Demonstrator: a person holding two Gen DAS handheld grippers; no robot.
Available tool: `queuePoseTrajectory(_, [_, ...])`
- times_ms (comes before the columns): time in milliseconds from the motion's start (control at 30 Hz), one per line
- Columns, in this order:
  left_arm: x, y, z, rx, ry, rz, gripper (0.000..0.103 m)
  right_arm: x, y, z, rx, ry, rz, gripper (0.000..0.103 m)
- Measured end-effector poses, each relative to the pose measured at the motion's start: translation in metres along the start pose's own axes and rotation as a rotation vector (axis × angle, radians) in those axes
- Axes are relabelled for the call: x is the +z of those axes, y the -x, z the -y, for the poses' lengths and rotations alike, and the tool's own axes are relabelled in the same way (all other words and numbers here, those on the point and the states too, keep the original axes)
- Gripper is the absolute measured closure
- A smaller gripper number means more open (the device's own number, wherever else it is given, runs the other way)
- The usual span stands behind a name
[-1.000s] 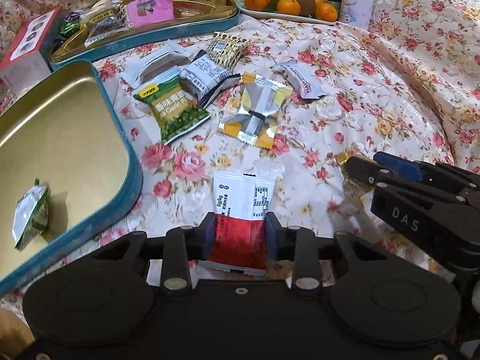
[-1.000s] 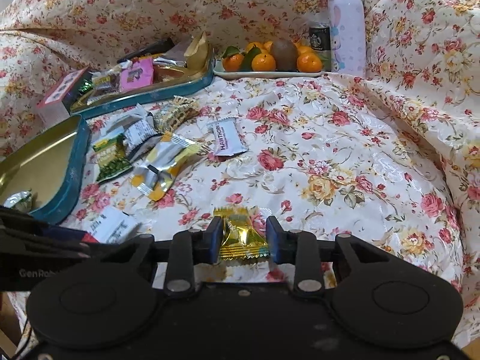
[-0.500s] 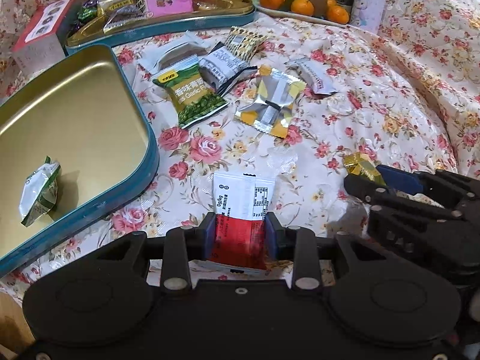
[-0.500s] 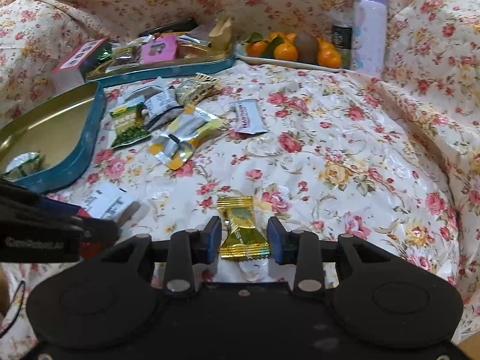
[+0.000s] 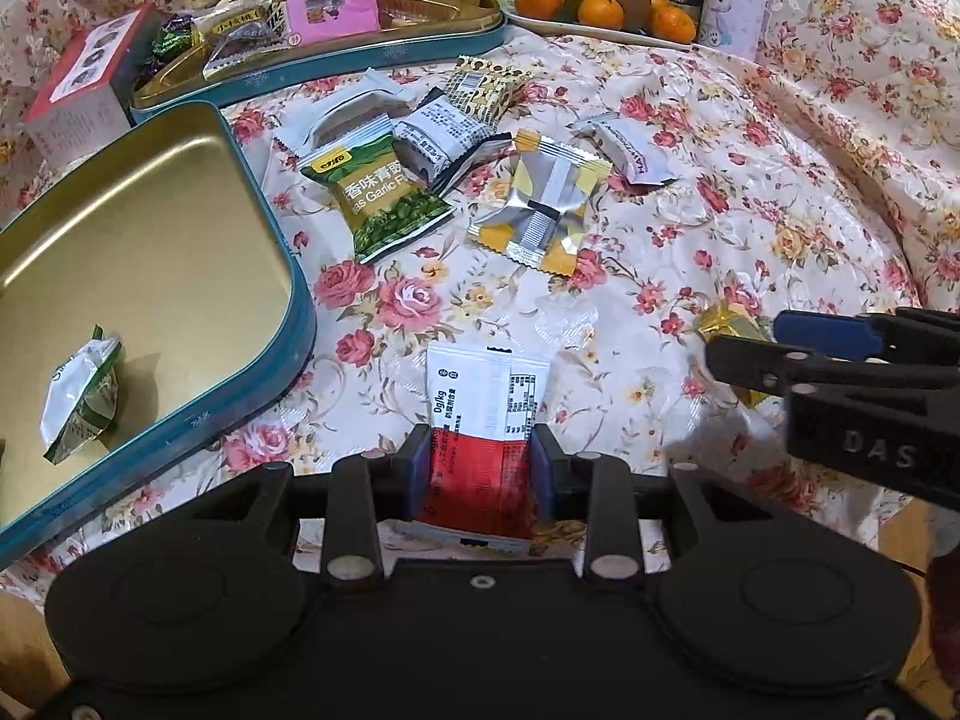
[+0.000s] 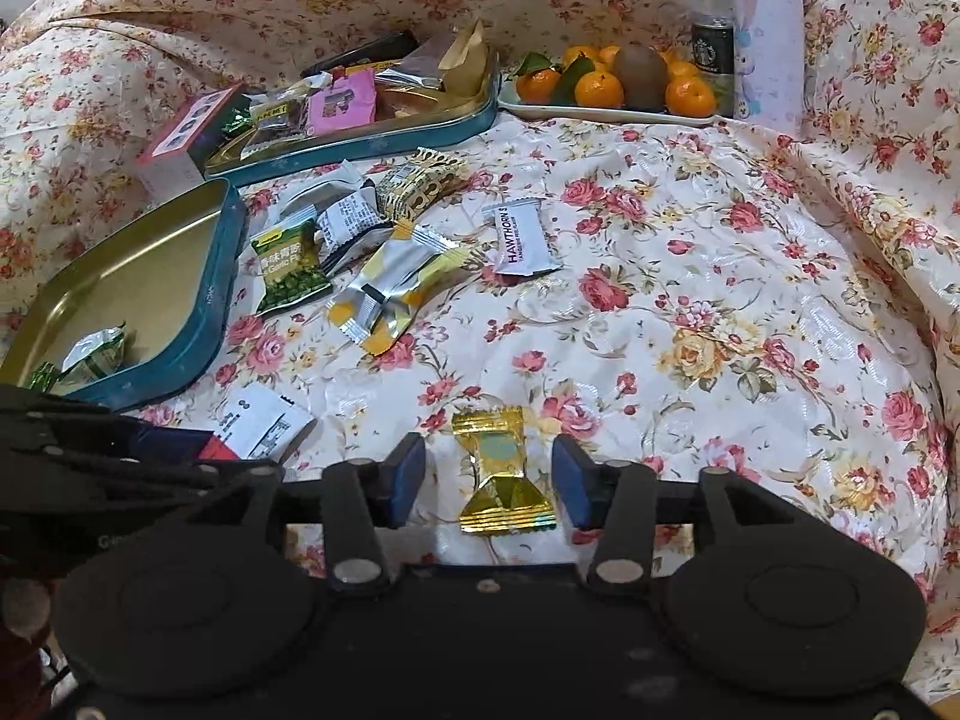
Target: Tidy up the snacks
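Note:
My left gripper (image 5: 480, 471) is shut on a red and white snack packet (image 5: 480, 396), whose white end sticks out over the floral cloth. To its left lies an open teal tin (image 5: 297, 324) with a gold inside, holding a green and white packet (image 5: 81, 402). The jaws of my right gripper (image 6: 489, 483) are opening. A gold-wrapped candy (image 6: 501, 474) lies on the cloth between them, clear of both pads. Loose snacks lie farther back: a green pea packet (image 5: 384, 204), a silver and yellow packet (image 5: 543, 204) and a white hawthorn packet (image 5: 624, 150).
A second teal tin (image 5: 360, 63) with several snacks stands at the back, and a pink and white box (image 5: 78, 96) sits beside it. At the back right are a plate of oranges (image 6: 600, 114), a dark can (image 6: 713, 54) and a lilac bottle (image 6: 765, 42). The cloth rises in folds at the right.
The right jaws have spread off the gold candy, which now lies loose on the cloth between them. The left gripper keeps its hold on the red and white packet.

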State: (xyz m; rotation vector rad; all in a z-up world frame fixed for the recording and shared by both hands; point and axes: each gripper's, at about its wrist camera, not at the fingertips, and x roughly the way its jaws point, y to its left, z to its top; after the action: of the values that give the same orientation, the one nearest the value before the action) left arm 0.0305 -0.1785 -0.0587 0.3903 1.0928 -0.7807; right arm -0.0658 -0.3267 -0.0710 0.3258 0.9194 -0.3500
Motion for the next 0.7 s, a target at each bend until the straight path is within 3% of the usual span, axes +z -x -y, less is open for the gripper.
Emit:
queuePoseTrajectory(400, [0.001, -0.001, -0.005, -0.031, 0.029, -0.003, 0.061, 0.006, -0.002, -0.001, 0.004, 0.052, -0.024, 0.053])
queuePoseTrajectory(533, [0.002, -0.001, -0.008, -0.046, 0.044, -0.004, 0.061, 0.002, -0.012, -0.006, -0.024, 0.066, -0.053, 0.060])
queuePoseTrajectory(633, [0.002, 0.000, -0.008, -0.051, 0.048, -0.001, 0.061, -0.001, -0.011, -0.007, -0.053, 0.070, -0.043, 0.077])
queuePoseTrajectory(700, [0.001, 0.000, -0.009, -0.056, 0.049, 0.003, 0.061, -0.002, -0.010, -0.004, -0.055, 0.049, -0.037, 0.079])
